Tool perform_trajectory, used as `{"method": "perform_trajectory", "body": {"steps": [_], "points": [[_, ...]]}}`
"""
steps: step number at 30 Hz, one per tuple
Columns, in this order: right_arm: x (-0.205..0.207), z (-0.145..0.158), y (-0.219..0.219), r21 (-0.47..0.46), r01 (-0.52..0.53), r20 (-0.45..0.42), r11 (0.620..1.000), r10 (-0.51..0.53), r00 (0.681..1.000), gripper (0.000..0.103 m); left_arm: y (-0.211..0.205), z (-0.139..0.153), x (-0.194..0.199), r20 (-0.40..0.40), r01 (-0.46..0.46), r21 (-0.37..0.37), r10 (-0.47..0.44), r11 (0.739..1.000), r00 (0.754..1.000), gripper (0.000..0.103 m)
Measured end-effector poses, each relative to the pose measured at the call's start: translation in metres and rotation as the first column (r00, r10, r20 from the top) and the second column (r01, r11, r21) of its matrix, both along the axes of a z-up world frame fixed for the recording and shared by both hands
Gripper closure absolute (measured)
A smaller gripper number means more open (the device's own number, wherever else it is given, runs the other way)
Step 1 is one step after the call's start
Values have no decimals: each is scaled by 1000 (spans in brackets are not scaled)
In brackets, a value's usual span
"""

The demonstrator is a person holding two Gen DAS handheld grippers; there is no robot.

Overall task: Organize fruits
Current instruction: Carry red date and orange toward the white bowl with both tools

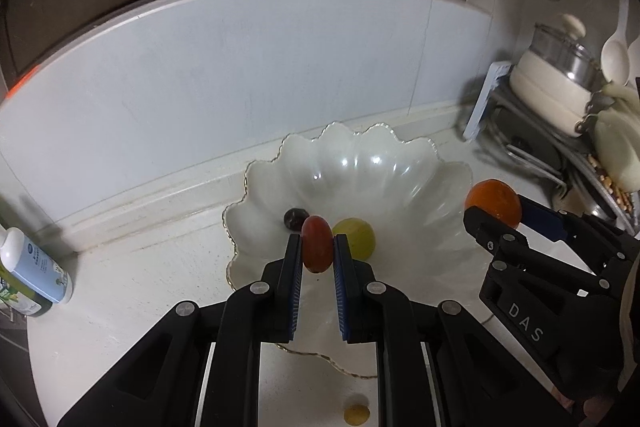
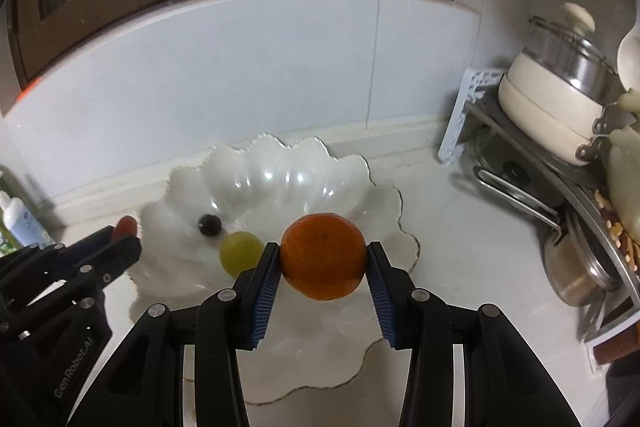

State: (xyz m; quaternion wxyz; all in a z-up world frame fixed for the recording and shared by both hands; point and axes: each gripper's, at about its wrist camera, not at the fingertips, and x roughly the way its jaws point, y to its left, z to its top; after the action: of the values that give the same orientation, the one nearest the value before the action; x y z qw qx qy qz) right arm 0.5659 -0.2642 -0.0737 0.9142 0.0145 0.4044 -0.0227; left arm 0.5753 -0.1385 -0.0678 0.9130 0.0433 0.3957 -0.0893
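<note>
A white scalloped bowl [image 1: 400, 163] [image 2: 280, 171] sits on the pale counter by the back wall. Inside lie a dark grape [image 1: 294, 218] [image 2: 210, 225] and a green grape [image 1: 358, 237] [image 2: 240, 251]. My left gripper [image 1: 318, 247] [image 2: 126, 231] is shut on a red grape [image 1: 317, 243] [image 2: 125, 224], held over the bowl's near left side. My right gripper [image 2: 323, 259] [image 1: 498, 215] is shut on an orange [image 2: 323, 255] [image 1: 494, 205], held over the bowl's right half.
A small yellowish fruit [image 1: 356, 415] lies on the counter near the front. A white bottle [image 1: 34, 267] [image 2: 22, 223] lies at the left edge. At the right, a rack holds a cream pot with glass lid [image 1: 556, 83] [image 2: 560, 99], pans and utensils.
</note>
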Motion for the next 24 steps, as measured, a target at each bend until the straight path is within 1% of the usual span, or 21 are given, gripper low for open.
{"method": "perform_trajectory", "body": {"steps": [4,10,19,24], "points": [[11,-12,-1,-7,-5,-40,1000,5,999,59,-2,-10,9,-21,-5,22,5,1000,1000,87],[21,-23,-1,-23,-19,-77,1000,17,997,59,-7,-25,21,-57,0,44,2,999,998,87],[31,-47,-2,-24,-33,-165,999,29,986,59,-13,-48,31,-134,19,54,-12,998,991,87],[32,-54,-4,-34,-33,-186,999,26,982,59,-15,-56,35,-165,37,61,-26,997,986,87]]}}
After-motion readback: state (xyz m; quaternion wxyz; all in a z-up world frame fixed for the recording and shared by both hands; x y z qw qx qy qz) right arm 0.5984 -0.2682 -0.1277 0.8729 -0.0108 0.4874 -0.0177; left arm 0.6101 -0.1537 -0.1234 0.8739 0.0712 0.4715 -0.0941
